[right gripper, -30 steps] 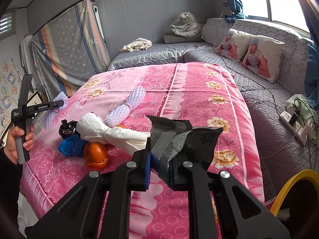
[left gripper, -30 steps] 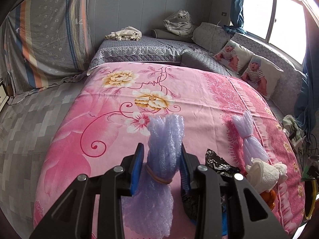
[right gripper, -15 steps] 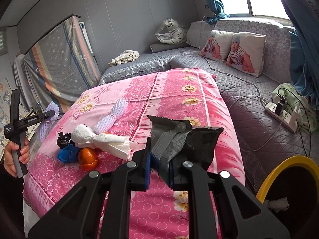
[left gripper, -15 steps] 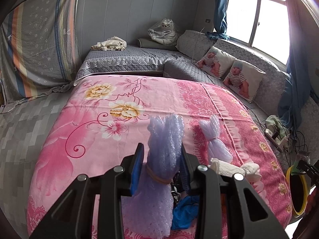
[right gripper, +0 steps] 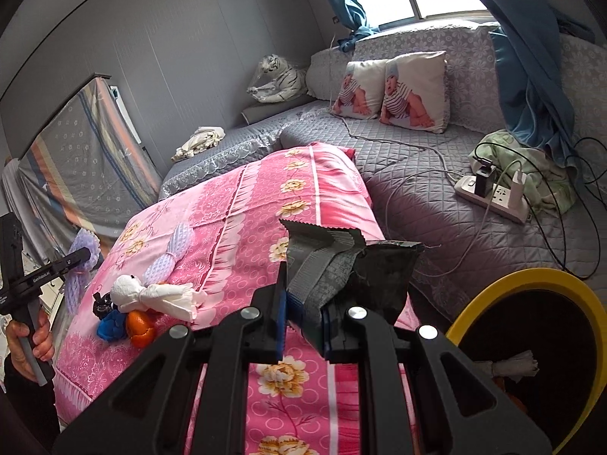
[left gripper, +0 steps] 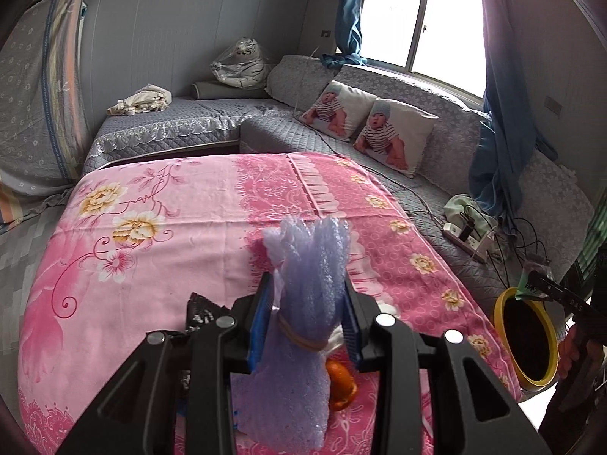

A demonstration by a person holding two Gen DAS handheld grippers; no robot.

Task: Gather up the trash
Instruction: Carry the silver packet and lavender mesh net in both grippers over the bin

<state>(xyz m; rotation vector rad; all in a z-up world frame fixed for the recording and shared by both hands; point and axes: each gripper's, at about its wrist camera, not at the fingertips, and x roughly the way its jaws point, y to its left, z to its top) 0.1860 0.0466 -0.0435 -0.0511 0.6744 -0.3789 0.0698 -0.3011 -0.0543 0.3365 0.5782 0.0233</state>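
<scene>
My left gripper (left gripper: 307,307) is shut on a purple foam net bundle (left gripper: 303,295) tied with a rubber band, held above the pink bedspread (left gripper: 170,227). My right gripper (right gripper: 303,303) is shut on a dark grey foil wrapper (right gripper: 349,261), held near the yellow-rimmed trash bin (right gripper: 531,341), which also shows in the left wrist view (left gripper: 527,337). On the bed lie a second foam net (right gripper: 170,254), a white tissue wad (right gripper: 151,292), an orange peel (right gripper: 138,326), a blue scrap (right gripper: 110,326) and a black wrapper (left gripper: 201,311).
A white tissue (right gripper: 512,366) lies inside the bin. A grey quilted sofa (right gripper: 436,174) with baby-print pillows (right gripper: 394,87) runs along the window. A power strip (right gripper: 493,197) with cables lies on it. A covered mattress (right gripper: 87,159) leans at the left wall.
Both grippers have swung right, towards the bin side of the bed. The yellow bin now fills more of the right wrist view. Both holds are unchanged.
</scene>
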